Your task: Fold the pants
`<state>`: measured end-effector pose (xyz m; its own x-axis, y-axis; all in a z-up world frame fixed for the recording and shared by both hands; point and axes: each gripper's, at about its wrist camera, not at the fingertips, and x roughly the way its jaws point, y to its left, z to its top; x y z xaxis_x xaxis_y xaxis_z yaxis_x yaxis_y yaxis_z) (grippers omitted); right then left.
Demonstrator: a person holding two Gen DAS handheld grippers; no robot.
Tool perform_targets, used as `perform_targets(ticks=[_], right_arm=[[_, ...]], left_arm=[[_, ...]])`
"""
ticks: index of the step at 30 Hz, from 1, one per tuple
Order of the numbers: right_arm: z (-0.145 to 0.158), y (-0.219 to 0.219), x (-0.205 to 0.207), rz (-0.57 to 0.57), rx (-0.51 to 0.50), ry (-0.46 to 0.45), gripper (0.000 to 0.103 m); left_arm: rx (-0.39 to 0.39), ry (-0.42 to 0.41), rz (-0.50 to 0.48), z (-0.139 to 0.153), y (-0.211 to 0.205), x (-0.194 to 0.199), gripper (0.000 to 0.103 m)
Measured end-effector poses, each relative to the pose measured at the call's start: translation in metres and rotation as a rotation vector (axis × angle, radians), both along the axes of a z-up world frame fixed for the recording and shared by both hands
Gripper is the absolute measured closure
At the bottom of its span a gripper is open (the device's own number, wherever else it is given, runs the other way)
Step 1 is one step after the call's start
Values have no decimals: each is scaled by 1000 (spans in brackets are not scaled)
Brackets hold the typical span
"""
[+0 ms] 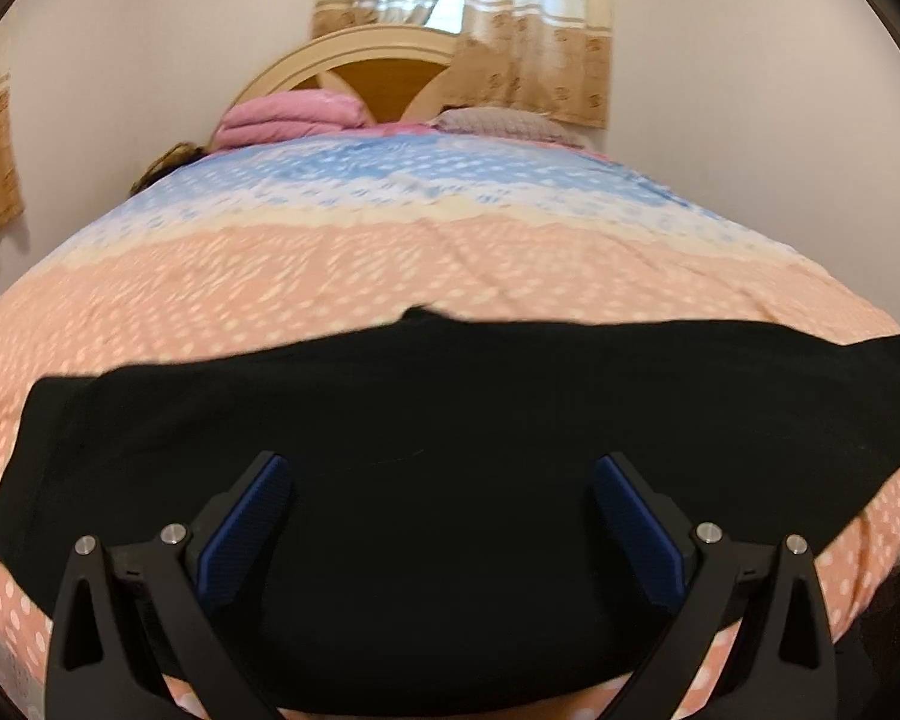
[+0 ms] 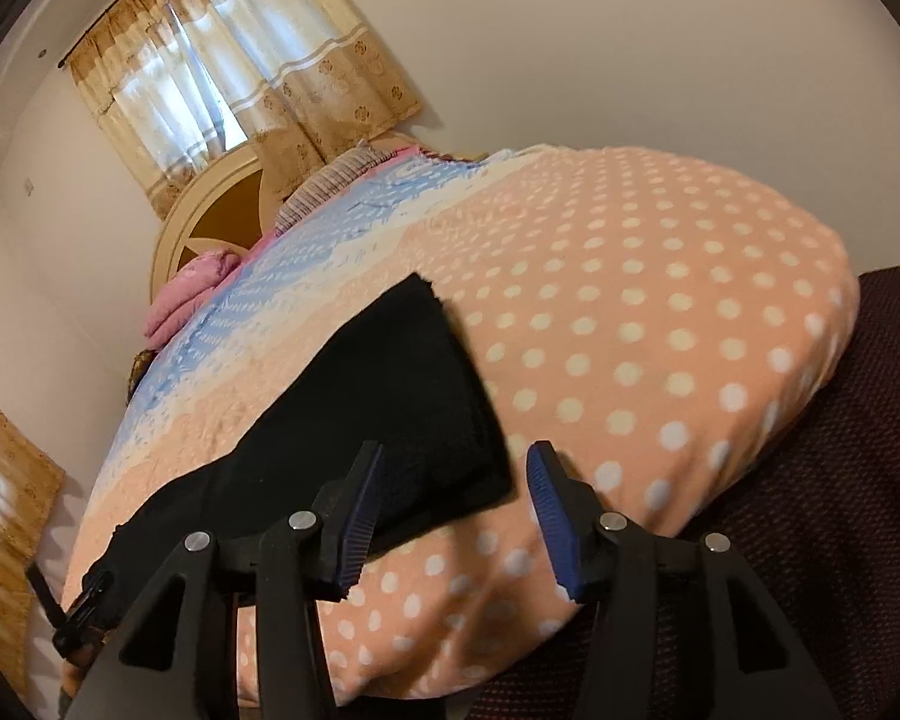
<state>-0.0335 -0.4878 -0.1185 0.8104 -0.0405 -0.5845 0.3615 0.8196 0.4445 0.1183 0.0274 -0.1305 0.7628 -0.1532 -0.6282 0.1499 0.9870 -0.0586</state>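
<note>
Black pants (image 1: 450,396) lie spread crosswise along the near side of the bed, flat on a peach polka-dot bedspread (image 1: 390,276). My left gripper (image 1: 443,462) hovers over the middle of the pants, its blue pads wide apart with nothing pinched between them. In the right wrist view the pants (image 2: 390,396) run off to the lower left, and their near corner reaches into the gap of my right gripper (image 2: 456,450). That gripper is open; its pads do not press on the cloth. The left pad (image 2: 360,516) sits over the pants' edge.
A folded pink quilt (image 1: 288,120) and a grey pillow (image 1: 498,123) lie at the head of the bed below a wooden headboard (image 1: 384,75). Curtains (image 1: 468,6) hang behind. Dark maroon fabric (image 2: 840,480) lies past the bed's right edge.
</note>
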Motion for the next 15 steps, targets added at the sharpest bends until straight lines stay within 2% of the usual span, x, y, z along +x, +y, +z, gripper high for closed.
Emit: perform_targets(ticks=[2,5,8,10,13,15], right_arm=[[0,-1,0,-5,6,9,55],[-1,-6,1,-14,41,0,56],[-3,-5,4,-17,53,-27,57],[-4,-5,7,-8,53,-24,67],[-6,-7,7,1,76,-37,70],[-11,-11,9,14,122,-61,76]], left_arm=[[-6,11,2,-7,0,-1,0],[42,-12,-2,-12,-7,-6,0],[32,-8,1,-11,-5,-5,0],[29,5,5,-9,-4,-5,0],[11,1,1,-5,-3,-7,0],[34,11,-2,-9,-6,-5,0]])
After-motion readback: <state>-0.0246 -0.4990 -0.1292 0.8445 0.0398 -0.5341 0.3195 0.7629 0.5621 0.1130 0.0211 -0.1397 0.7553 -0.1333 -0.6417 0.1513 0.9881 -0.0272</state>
